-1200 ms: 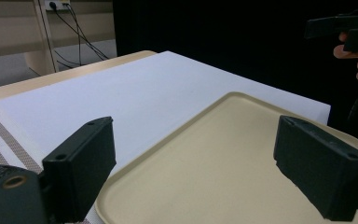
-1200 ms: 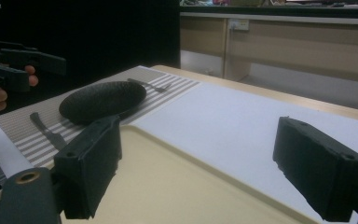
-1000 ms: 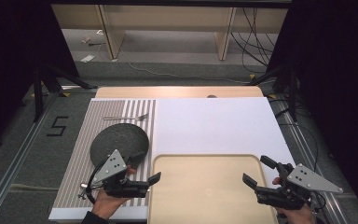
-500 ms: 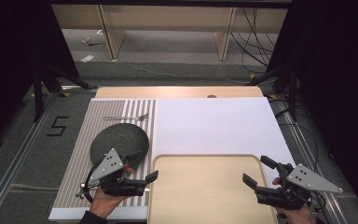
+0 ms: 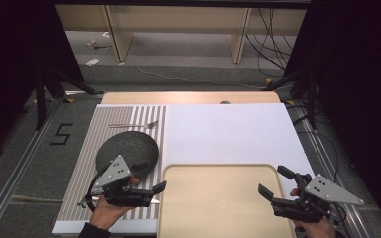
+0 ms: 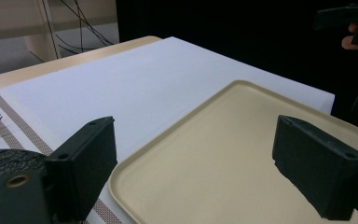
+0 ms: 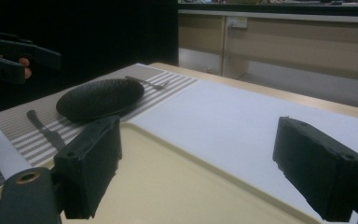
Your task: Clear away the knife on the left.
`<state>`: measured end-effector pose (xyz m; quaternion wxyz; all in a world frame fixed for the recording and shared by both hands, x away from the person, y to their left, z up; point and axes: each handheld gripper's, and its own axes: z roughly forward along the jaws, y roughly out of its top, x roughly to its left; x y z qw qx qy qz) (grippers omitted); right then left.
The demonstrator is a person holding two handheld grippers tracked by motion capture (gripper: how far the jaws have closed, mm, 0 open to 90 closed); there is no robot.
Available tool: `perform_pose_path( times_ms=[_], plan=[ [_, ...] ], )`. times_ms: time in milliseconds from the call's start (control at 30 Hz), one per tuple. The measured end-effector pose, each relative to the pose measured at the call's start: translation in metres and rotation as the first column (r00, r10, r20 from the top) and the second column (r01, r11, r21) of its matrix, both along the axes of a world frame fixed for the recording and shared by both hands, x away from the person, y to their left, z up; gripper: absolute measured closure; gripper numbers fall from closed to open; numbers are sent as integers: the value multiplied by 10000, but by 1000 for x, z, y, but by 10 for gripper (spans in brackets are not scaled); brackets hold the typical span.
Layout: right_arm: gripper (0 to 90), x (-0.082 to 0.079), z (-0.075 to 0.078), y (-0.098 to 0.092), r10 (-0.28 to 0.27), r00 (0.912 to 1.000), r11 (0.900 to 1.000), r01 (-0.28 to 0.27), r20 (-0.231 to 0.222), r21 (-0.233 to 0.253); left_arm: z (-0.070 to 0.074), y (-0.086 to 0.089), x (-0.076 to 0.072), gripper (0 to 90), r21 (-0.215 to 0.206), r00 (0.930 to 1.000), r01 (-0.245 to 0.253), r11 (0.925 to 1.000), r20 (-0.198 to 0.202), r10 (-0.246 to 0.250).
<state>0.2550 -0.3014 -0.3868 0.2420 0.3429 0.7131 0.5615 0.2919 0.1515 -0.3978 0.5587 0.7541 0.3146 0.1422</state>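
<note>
Beige tray (image 5: 218,198) empty at counter's near edge, between both claws | left claw (image 5: 156,190) wide open, holding nothing | right claw (image 5: 272,183) same | dark plate (image 5: 127,150), fork (image 5: 134,124) on striped mat (image 5: 82,188) | likely tip: approach plate rim low, level.

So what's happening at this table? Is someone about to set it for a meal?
A person holds a two-jaw gripper in each hand, and both the left gripper and the right gripper are open and holding nothing. They hover near the two sides of a beige tray. A dark plate, a fork and a knife lie on the striped placemat, untouched.
</note>
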Motion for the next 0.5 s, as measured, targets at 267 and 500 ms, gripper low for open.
perform_pose_path(
  times_ms=[267, 500],
  plan=[
    [162, 0, -1, 0, -38, 10000, 10000, 37, -57, -70, 11, 9, 2, 133, 646, 9998, -7, 9979, -175, 19],
    [163, 3, -2, 0, -42, 9999, 10000, 42, -130, 8, 16, 28, 6, 140, 1793, 9985, -52, 9838, -519, 148]
  ],
)
